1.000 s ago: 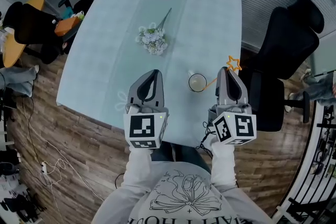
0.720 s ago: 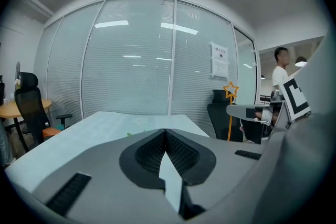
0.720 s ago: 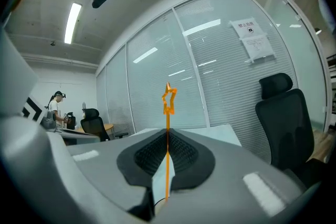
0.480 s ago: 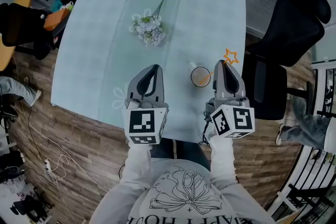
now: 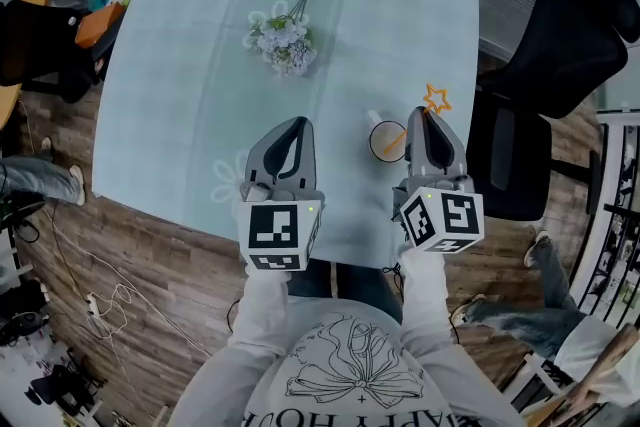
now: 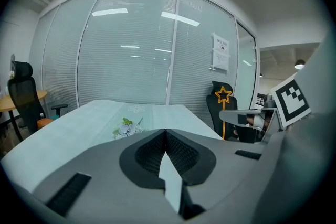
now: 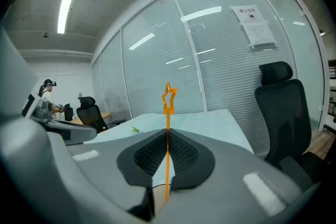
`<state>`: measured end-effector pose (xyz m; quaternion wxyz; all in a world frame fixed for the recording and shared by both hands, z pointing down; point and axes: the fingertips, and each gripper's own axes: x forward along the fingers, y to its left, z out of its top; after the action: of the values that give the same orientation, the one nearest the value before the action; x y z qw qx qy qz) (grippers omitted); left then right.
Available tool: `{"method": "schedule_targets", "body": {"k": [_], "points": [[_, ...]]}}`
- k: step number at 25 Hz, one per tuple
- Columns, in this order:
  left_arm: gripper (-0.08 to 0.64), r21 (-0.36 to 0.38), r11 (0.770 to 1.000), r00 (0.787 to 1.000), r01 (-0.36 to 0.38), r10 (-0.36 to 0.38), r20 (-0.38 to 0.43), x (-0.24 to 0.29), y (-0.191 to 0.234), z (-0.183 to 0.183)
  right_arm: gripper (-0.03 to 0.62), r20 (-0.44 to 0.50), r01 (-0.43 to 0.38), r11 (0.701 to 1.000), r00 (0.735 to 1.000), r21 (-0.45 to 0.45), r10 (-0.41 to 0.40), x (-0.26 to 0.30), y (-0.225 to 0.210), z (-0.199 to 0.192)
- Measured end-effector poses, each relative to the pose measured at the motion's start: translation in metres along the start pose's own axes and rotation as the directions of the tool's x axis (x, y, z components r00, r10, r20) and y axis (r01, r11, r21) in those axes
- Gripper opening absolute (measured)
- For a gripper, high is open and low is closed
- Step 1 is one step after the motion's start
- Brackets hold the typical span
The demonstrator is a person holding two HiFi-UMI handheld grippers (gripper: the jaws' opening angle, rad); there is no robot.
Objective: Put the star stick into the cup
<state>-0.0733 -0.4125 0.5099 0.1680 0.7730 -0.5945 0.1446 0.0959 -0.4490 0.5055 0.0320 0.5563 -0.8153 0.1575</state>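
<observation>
The orange star stick (image 5: 436, 99) stands tilted, its star above the tip of my right gripper (image 5: 428, 115), which is shut on its shaft. The stick's lower end reaches down into the white cup (image 5: 386, 141), just left of that gripper on the pale table (image 5: 200, 95). In the right gripper view the stick (image 7: 168, 113) rises straight between the closed jaws of the right gripper (image 7: 167, 134). My left gripper (image 5: 291, 125) hovers shut and empty, left of the cup. From the left gripper (image 6: 165, 132) view, the star (image 6: 223, 94) shows at the right.
A bunch of white flowers (image 5: 281, 43) lies on the table farther out, also in the left gripper view as flowers (image 6: 126, 127). A black office chair (image 5: 560, 45) stands close to the table's right edge. Another chair and a wooden desk are at the far left.
The right gripper has carried the stick a little left, and its lower end went from the cup's rim into the cup. The left gripper has stayed put.
</observation>
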Motion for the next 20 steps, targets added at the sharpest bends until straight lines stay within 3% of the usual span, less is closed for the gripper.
{"method": "schedule_targets", "body": {"k": [11, 20], "points": [[0.006, -0.015, 1.0, 1.0, 0.008, -0.008, -0.027, 0.009, 0.011, -0.013, 0.012, -0.088, 0.018, 1.0, 0.996, 0.01, -0.017, 0.022, -0.001, -0.036], [0.006, -0.018, 1.0, 0.999, 0.01, -0.011, -0.043, 0.016, 0.01, -0.021, 0.015, -0.101, 0.044, 0.999, 0.994, 0.02, -0.042, 0.031, -0.011, -0.048]]}}
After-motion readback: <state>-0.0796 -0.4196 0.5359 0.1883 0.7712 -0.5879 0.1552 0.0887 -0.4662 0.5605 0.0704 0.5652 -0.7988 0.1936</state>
